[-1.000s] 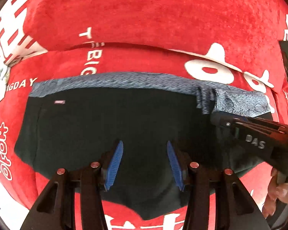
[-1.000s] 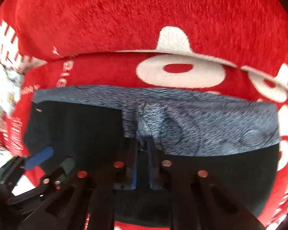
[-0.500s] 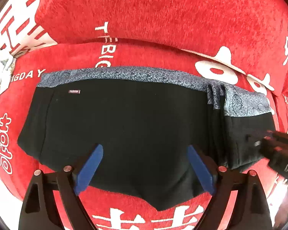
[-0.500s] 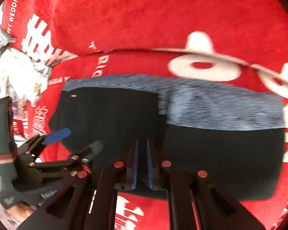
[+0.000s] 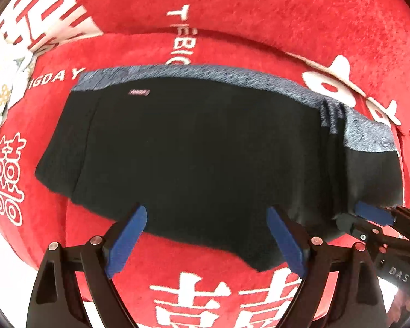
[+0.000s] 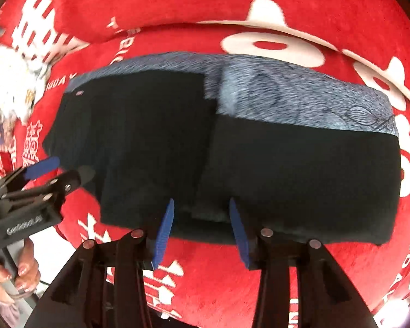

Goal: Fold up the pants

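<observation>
Black pants [image 5: 194, 147] with a grey patterned waistband [image 5: 232, 78] lie folded flat on a red blanket; they also show in the right wrist view [image 6: 259, 164]. My left gripper [image 5: 207, 240] is open and empty, just above the pants' near edge. My right gripper [image 6: 201, 232] is open and empty at the near edge of the pants, over a fold seam. Each gripper shows in the other's view: the right gripper [image 5: 369, 218] at the pants' right end, the left gripper [image 6: 57, 170] at their left end.
The red plush blanket [image 5: 232, 13] with white lettering covers the seat and the backrest behind. A white patterned cloth [image 6: 11, 87] lies at the far left. A hand [image 6: 22, 268] holds the left gripper's handle.
Both grippers have opened and drawn back toward the near edge. The right gripper, shut a second ago at the waistband fold, has let go. The pants lie still.
</observation>
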`<control>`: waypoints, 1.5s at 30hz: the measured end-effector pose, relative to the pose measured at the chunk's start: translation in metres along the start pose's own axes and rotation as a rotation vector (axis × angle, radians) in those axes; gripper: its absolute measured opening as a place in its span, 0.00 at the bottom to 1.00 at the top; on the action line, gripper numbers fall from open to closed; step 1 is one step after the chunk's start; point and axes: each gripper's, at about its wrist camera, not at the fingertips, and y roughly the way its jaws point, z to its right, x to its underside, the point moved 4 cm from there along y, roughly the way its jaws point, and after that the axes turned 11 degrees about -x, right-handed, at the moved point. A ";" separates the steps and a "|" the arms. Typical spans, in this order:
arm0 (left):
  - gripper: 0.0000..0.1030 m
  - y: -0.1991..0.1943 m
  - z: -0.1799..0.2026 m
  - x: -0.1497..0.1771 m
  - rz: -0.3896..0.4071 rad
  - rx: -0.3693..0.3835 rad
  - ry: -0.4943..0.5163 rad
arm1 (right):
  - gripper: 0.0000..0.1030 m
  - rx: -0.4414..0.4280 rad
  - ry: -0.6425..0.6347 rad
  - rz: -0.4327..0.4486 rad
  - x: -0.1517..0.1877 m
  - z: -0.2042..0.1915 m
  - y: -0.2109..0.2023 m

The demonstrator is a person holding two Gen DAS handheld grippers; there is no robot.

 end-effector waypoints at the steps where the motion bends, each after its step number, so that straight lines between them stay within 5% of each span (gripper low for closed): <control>1: 0.88 0.000 -0.004 0.002 -0.003 0.001 -0.007 | 0.48 -0.003 0.007 0.002 0.001 -0.001 -0.001; 20: 0.88 0.027 -0.077 0.012 -0.051 0.004 -0.138 | 0.57 0.015 -0.014 -0.061 0.004 -0.050 0.022; 37: 0.88 0.061 -0.175 0.018 -0.100 0.177 -0.403 | 0.63 0.053 -0.058 -0.149 -0.006 -0.070 0.067; 45: 0.88 0.086 -0.202 0.017 -0.114 0.464 -0.578 | 0.64 0.059 -0.065 -0.164 -0.008 -0.073 0.072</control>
